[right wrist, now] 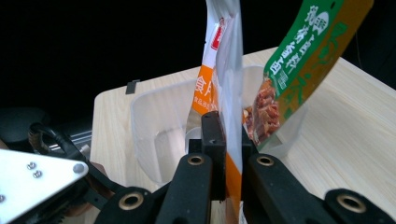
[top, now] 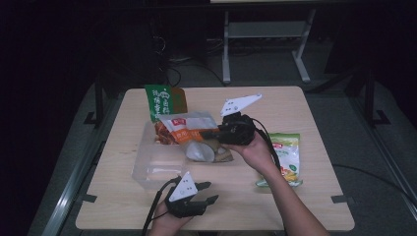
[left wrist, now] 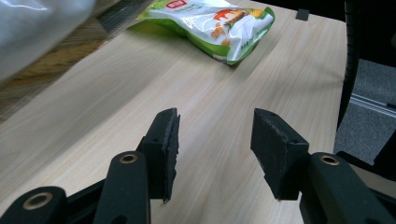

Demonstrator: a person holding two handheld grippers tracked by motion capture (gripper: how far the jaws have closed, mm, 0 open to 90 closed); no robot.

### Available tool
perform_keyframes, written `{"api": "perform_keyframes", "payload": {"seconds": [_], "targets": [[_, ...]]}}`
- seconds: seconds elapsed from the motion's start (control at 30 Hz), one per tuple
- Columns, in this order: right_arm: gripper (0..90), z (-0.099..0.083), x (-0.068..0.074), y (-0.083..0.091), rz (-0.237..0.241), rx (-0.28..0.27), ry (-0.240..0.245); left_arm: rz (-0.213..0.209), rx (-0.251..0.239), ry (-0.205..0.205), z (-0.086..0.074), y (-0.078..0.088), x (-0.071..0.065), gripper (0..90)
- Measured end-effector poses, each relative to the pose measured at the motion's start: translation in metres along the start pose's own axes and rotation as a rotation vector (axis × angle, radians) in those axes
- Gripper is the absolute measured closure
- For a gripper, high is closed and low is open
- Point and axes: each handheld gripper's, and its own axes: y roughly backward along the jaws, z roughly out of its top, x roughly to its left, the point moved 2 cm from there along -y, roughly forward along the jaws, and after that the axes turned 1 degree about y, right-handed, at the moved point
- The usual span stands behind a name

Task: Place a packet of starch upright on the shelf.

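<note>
Our right claw [right wrist: 223, 154] is pinching an orange-and-silver snack bag [right wrist: 224, 70], its jaws pressed tight on the bag's lower edge in the right gripper view, so that the bag stands up thin between them. In the high view the same claw [top: 209, 132] holds that bag [top: 189, 129] over the clear plastic bin [top: 147, 169], at the bin's far right corner, and the bag looks lifted rather than resting flat. A green-and-brown bag [top: 166, 101] already stands in the bin against its far wall, tilted and sticking out above the rim; from the right gripper view it [right wrist: 303, 60] leans just beside the pinched bag. Our left claw [top: 199, 192] waits at the near side of the bin, its jaws spread with nothing between them, and in the left gripper view we see bare worktop [left wrist: 140, 93] under them. A third bag, green and white [top: 286, 157], lies flat on the worktop to the right of the bin, well apart from it and touched by neither claw. We judge the packing to be partly done: one bag is in the bin, the second is in hand and not yet settled inside, and the green-and-white one has yet to be picked up. We cannot tell whether the pinched bag touches the bin's floor.
</note>
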Motion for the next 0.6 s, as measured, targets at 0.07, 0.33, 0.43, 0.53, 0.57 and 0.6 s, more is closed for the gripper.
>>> {"api": "perform_keyframes", "payload": {"seconds": [0.07, 0.33, 0.43, 0.53, 0.57, 0.6], "targets": [[89.9, 0.003, 0.000, -0.002, 0.000, -0.001, 0.006, 0.000, -0.002, 0.000, 0.000, 0.000, 0.000, 51.4], [89.9, 0.013, 0.003, -0.011, 0.013, -0.006, 0.017, 0.000, -0.008, 0.004, 0.000, 0.001, 0.000, 51.4], [89.9, 0.017, 0.003, -0.014, 0.020, -0.005, 0.013, 0.002, -0.010, 0.007, 0.001, 0.001, 0.001, 51.4], [89.9, 0.021, 0.003, -0.018, 0.024, -0.005, 0.024, 0.004, -0.012, 0.007, 0.001, 0.002, 0.001, 51.4], [89.9, 0.022, 0.003, -0.019, 0.024, -0.003, 0.025, 0.003, -0.016, 0.016, 0.001, 0.001, 0.001, 51.4], [89.9, 0.023, 0.003, -0.020, 0.028, -0.004, 0.021, 0.003, -0.015, 0.015, 0.001, 0.002, 0.001, 51.4]]}}
